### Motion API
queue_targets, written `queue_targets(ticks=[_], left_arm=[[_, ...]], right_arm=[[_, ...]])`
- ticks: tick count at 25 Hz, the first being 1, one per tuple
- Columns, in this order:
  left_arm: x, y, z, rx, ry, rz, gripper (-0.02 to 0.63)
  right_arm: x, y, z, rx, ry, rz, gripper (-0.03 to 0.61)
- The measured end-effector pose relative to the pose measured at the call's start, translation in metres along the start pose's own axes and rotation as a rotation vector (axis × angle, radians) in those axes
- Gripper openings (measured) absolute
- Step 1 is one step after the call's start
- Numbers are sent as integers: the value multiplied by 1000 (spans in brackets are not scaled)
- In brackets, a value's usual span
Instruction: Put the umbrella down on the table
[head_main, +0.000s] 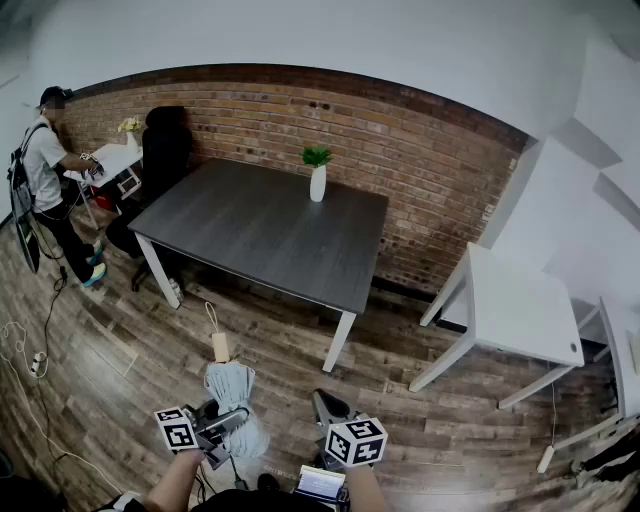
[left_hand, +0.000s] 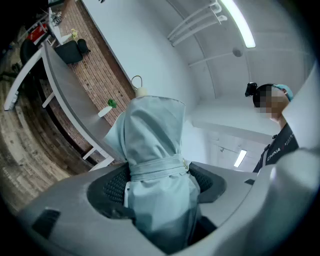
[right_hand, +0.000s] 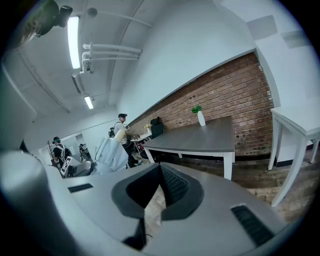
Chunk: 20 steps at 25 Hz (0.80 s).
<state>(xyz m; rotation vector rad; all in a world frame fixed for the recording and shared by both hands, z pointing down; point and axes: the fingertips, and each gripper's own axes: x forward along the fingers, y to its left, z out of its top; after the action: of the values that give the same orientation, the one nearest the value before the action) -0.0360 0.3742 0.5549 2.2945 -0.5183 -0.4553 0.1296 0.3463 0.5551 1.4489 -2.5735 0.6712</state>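
Note:
A folded pale blue umbrella (head_main: 231, 392) with a tan handle (head_main: 220, 347) and a cord loop points away from me, above the wooden floor. My left gripper (head_main: 228, 420) is shut on the umbrella (left_hand: 155, 150) around its strapped middle, with a pad pressing on each side. It is held short of the dark grey table (head_main: 260, 225), which carries a white vase with a green plant (head_main: 317, 183). My right gripper (head_main: 325, 405) is beside it at lower centre, jaws shut with nothing between them. The right gripper view shows the umbrella (right_hand: 111, 150) at left and the table (right_hand: 200, 139) ahead.
A white table (head_main: 525, 305) stands at right by the white wall. A black office chair (head_main: 165, 150) and a person (head_main: 40, 170) at a small white desk are at far left. Cables (head_main: 30, 365) lie on the floor at left. A brick wall runs behind.

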Motion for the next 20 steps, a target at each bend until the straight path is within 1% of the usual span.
queue_targets(ticks=[9, 15, 20], left_arm=[[-17, -7, 4, 1, -24, -12, 328], [-13, -7, 10, -1, -35, -11, 328], [-10, -6, 8, -4, -29, -11, 328]], right_arm=[[2, 27, -2, -29, 5, 11, 8], [0, 26, 6, -20, -19, 16, 8], [-5, 20, 3, -6, -20, 7, 8]])
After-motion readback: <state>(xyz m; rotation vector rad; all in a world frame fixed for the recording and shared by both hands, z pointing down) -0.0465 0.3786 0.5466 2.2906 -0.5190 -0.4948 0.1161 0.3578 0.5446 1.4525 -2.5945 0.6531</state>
